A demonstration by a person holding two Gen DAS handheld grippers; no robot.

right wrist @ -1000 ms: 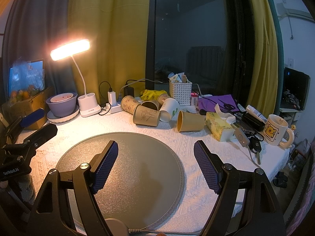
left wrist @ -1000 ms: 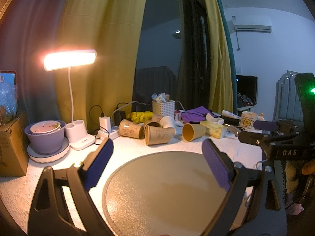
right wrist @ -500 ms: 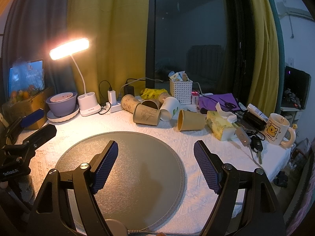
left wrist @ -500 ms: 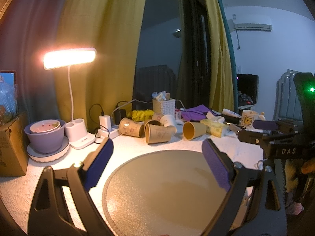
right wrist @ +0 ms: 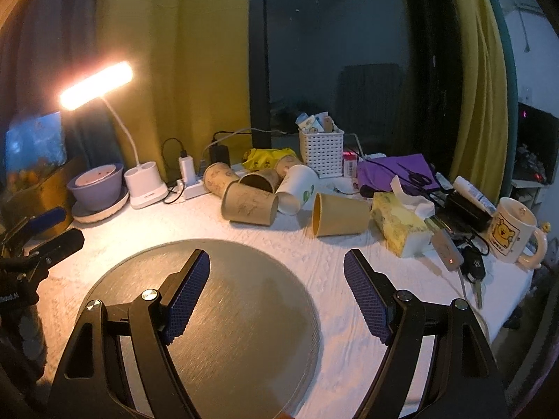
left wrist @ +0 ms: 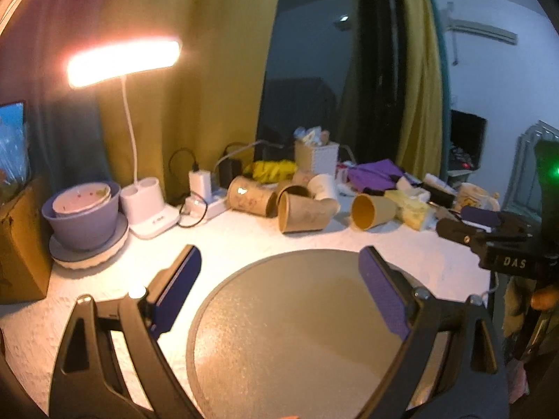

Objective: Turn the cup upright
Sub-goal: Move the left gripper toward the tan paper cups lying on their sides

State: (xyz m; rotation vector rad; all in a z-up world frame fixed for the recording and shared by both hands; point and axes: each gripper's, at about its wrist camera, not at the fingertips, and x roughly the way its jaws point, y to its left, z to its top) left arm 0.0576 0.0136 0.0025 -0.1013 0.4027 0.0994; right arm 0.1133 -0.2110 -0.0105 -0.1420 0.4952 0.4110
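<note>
Several paper cups lie on their sides at the back of the white table. A tan cup (right wrist: 339, 214) lies alone with its mouth to the left; it also shows in the left wrist view (left wrist: 372, 209). A brown cup (right wrist: 249, 204) lies left of it, next to a white cup (right wrist: 297, 188). My right gripper (right wrist: 276, 279) is open and empty above the round grey mat (right wrist: 227, 300), short of the cups. My left gripper (left wrist: 279, 279) is open and empty over the same mat (left wrist: 297, 331).
A lit desk lamp (right wrist: 139, 188), a purple bowl (right wrist: 96, 185) and a power strip (right wrist: 190, 181) stand at the back left. A white basket (right wrist: 321, 153), tissue pack (right wrist: 398, 227), keys (right wrist: 471, 269) and a bear mug (right wrist: 510, 230) sit to the right.
The left gripper has shifted and tilted a little, so its view now sits lower and is slightly blurred. The right gripper has moved a little forward. The cups have not moved.
</note>
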